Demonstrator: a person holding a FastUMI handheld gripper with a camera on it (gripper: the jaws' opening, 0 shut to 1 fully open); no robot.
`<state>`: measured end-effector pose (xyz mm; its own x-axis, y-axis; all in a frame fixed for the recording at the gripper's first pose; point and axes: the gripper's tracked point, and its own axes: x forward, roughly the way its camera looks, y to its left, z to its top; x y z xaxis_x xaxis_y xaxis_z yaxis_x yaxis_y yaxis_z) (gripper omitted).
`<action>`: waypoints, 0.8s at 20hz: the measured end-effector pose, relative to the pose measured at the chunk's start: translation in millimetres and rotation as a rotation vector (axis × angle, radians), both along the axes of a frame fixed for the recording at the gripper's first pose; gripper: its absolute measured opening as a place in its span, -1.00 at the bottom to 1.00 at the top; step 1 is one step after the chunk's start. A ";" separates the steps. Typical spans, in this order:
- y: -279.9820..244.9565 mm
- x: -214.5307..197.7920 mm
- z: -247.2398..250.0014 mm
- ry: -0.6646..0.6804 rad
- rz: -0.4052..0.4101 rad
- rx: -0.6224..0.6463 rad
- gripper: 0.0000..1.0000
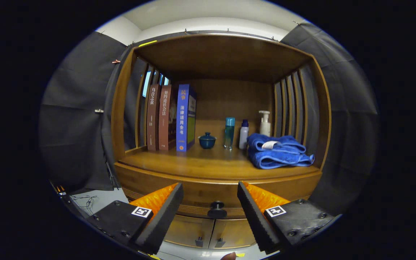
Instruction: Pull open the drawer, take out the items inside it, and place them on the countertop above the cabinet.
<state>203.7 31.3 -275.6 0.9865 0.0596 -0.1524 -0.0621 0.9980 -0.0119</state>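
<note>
A wooden cabinet stands ahead with its countertop [208,164] under an open shelf roof. Below the countertop's front edge runs the drawer front [208,196], closed, with a dark round knob [217,208] in its middle. My gripper [210,189] is open, its two fingers spread wide to either side of the knob and a little short of it. Nothing sits between the fingers. What the drawer holds is hidden.
On the countertop stand three books [168,117] at the left, a small dark lidded bowl [207,141], a teal bottle [229,132], a white bottle [243,134], a pump bottle [265,123] and folded blue towels [278,151] at the right. Two small doors with knobs [209,241] sit below the drawer.
</note>
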 end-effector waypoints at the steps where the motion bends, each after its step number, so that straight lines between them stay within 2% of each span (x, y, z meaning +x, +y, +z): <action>1: 0.0 4.1 -10.6 0.016 -0.003 0.001 0.97; 7: -0.8 22.5 -66.5 0.147 -0.021 0.002 0.96; 9: -11.6 31.4 -76.0 0.154 -0.062 -0.007 0.74; 12: -17.1 39.2 -80.1 0.165 -0.090 0.058 0.05; 16: -18.8 41.9 -85.0 0.162 -0.098 0.031 0.05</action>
